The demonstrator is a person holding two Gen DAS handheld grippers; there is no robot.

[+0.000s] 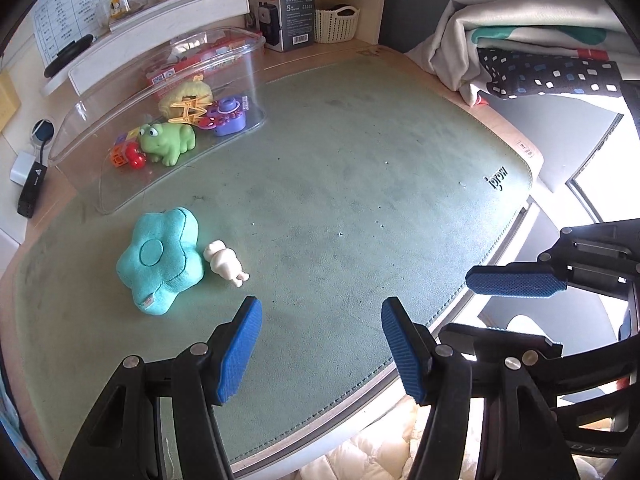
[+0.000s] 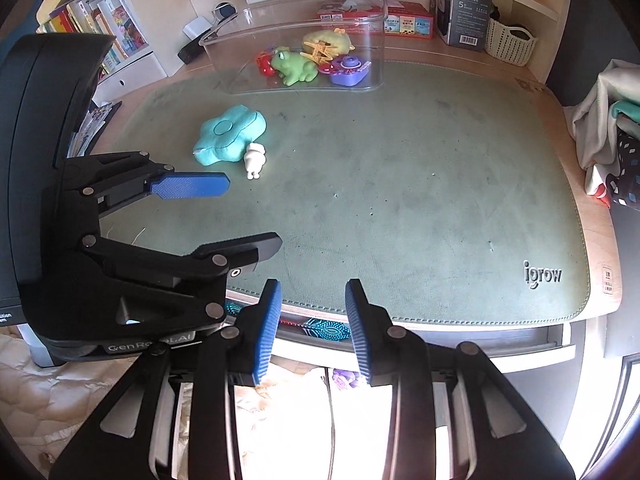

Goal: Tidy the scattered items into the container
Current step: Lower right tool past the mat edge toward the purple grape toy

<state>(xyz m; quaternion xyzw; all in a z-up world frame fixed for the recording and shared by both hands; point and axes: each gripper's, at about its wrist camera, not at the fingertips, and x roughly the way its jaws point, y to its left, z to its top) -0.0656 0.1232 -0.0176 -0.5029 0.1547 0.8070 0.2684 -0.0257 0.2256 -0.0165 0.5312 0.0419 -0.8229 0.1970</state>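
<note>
Both tongs, left tongs and right tongs, are wide open and hold nothing. The blue flower cushion and white toy figure lie touching on the tabletop, outside the clear box, waiting to go in.

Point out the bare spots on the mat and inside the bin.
Bare mat runs from the teal flower cushion and white figurine across to the igrow logo. In the clear bin, toys crowd around the green frog; its left end is free.
</note>
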